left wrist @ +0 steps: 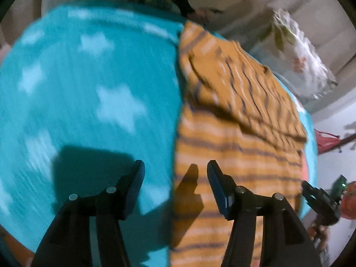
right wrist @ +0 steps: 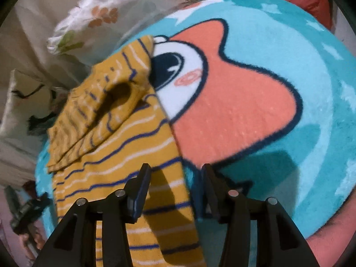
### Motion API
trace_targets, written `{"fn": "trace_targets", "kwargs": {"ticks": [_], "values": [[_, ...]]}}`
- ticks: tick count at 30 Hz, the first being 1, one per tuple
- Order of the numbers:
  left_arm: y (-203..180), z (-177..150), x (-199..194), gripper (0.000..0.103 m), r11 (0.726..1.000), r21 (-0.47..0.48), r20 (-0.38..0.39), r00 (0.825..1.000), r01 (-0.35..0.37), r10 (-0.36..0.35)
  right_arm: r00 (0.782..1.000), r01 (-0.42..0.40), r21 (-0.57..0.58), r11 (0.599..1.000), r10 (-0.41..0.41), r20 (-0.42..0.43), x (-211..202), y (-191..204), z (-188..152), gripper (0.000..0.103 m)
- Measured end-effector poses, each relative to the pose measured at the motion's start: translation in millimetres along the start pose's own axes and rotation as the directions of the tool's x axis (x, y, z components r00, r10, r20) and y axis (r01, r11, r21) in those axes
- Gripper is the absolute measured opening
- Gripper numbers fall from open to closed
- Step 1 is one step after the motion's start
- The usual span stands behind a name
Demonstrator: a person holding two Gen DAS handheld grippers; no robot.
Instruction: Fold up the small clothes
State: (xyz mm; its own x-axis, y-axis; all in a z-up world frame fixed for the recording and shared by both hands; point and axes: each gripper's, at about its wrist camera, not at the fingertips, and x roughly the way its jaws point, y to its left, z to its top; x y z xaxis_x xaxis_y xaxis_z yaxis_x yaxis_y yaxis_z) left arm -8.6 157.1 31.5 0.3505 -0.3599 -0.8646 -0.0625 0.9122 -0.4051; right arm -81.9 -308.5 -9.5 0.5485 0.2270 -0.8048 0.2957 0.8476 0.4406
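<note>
the striped shirt (left wrist: 233,120) lies flat on the blue blanket (left wrist: 89,89), mustard yellow with dark and white lines, its upper part folded over on itself in a loose bunch. no box or basket shows in either view. from the right side the shirt (right wrist: 124,146) sits just beside a big orange cartoon figure (right wrist: 233,115) printed on the blanket (right wrist: 300,66). a flowered pillow (right wrist: 100,20) rests past the blanket's far edge.

the left tongs (left wrist: 175,169) hang over the shirt's left edge, fingers spread apart with nothing between them, one finger over blanket and one over shirt. the right tongs (right wrist: 175,173) hover low over the shirt's right edge, also parted and holding nothing. the left view is blurred.
</note>
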Motion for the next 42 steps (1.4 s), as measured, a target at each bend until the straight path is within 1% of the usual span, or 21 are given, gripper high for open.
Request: {"fn": "trace_targets", "kwargs": {"ticks": [1, 2, 4, 5, 7, 9, 10, 13, 16, 19, 21, 25, 29, 30, 32, 33, 34, 35, 36, 38, 42], "values": [[0, -11, 2, 0.056, 1.000, -0.016, -0.007, 1.000, 0.022, -0.022, 0.999, -0.042, -0.003, 0.999, 0.042, -0.013, -1, -2, -4, 0.054], [-2, -18, 0, 0.056, 0.999, -0.016, 0.022, 0.999, 0.029, -0.028, 0.996, -0.085, 0.001, 0.996, 0.085, -0.037, 0, -3, -7, 0.055], [-6, -34, -1, 0.053, 0.997, -0.037, 0.016, 0.997, 0.074, -0.073, 0.974, -0.202, 0.024, 0.979, 0.203, -0.097, 0, -9, -18, 0.055], [-9, -44, -4, 0.043, 0.994, -0.048, 0.012, 0.995, 0.096, -0.096, 0.957, -0.258, 0.043, 0.965, 0.261, -0.129, 1, -13, -26, 0.054], [-15, -66, -7, 0.032, 0.990, -0.063, -0.005, 0.992, 0.127, -0.127, 0.917, -0.348, 0.087, 0.933, 0.358, -0.174, 1, -22, -43, 0.054], [-21, -90, -15, 0.031, 0.987, -0.071, 0.013, 0.989, 0.145, -0.144, 0.870, -0.427, 0.143, 0.893, 0.448, -0.205, 0, -34, -62, 0.055], [-22, -99, -19, 0.031, 0.985, -0.081, 0.019, 0.988, 0.155, -0.154, 0.853, -0.450, 0.160, 0.879, 0.476, -0.214, -2, -38, -69, 0.054], [-23, -122, -30, 0.031, 0.978, -0.115, 0.043, 0.984, 0.176, -0.172, 0.829, -0.481, 0.165, 0.861, 0.508, -0.235, -8, -45, -87, 0.054], [-23, -142, -39, 0.031, 0.974, -0.132, 0.064, 0.982, 0.182, -0.175, 0.823, -0.481, 0.145, 0.864, 0.503, -0.264, -13, -45, -100, 0.054], [-25, -153, -41, 0.031, 0.974, -0.133, 0.069, 0.983, 0.181, -0.173, 0.832, -0.446, 0.111, 0.888, 0.458, -0.315, -12, -41, -117, 0.056], [-24, -160, -42, 0.032, 0.974, -0.140, 0.068, 0.983, 0.177, -0.169, 0.827, -0.439, 0.112, 0.892, 0.449, -0.338, -9, -42, -127, 0.056], [-25, -175, -33, 0.050, 0.972, -0.161, 0.041, 0.986, 0.168, -0.164, 0.824, -0.432, 0.090, 0.898, 0.433, -0.365, -7, -38, -138, 0.056], [-25, -188, -16, 0.050, 0.968, -0.192, -0.011, 0.986, 0.163, -0.168, 0.830, -0.424, 0.062, 0.904, 0.415, -0.372, -5, -32, -138, 0.056], [-25, -191, -12, 0.049, 0.966, -0.203, -0.023, 0.985, 0.164, -0.172, 0.834, -0.417, 0.056, 0.907, 0.406, -0.374, -5, -32, -139, 0.056], [-24, -192, -10, 0.011, 0.963, -0.219, -0.045, 0.985, 0.154, -0.168, 0.839, -0.403, 0.048, 0.914, 0.390, -0.381, -5, -33, -143, 0.056], [-25, -193, -11, 0.010, 0.964, -0.220, -0.049, 0.986, 0.147, -0.161, 0.842, -0.393, 0.038, 0.919, 0.376, -0.388, -5, -31, -145, 0.054], [-26, -193, -16, 0.009, 0.967, -0.219, -0.042, 0.989, 0.131, -0.143, 0.843, -0.387, 0.030, 0.922, 0.367, -0.394, -4, -32, -147, 0.042], [-28, -193, -20, 0.008, 0.969, -0.213, -0.037, 0.991, 0.121, -0.132, 0.843, -0.382, 0.023, 0.924, 0.358, -0.402, -5, -33, -148, 0.021], [-31, -192, -27, 0.008, 0.972, -0.207, -0.031, 0.992, 0.110, -0.119, 0.843, -0.379, 0.011, 0.925, 0.350, -0.409, -6, -33, -150, 0.013], [-37, -190, -46, 0.008, 0.974, -0.202, 0.001, 0.994, 0.107, -0.109, 0.844, -0.387, -0.004, 0.922, 0.352, -0.404, -12, -31, -148, 0.011], [-49, -177, -81, 0.008, 0.975, -0.192, 0.077, 0.992, 0.116, -0.102, 0.847, -0.449, -0.079, 0.890, 0.395, -0.357, -47, -13, -133, 0.009]]}}
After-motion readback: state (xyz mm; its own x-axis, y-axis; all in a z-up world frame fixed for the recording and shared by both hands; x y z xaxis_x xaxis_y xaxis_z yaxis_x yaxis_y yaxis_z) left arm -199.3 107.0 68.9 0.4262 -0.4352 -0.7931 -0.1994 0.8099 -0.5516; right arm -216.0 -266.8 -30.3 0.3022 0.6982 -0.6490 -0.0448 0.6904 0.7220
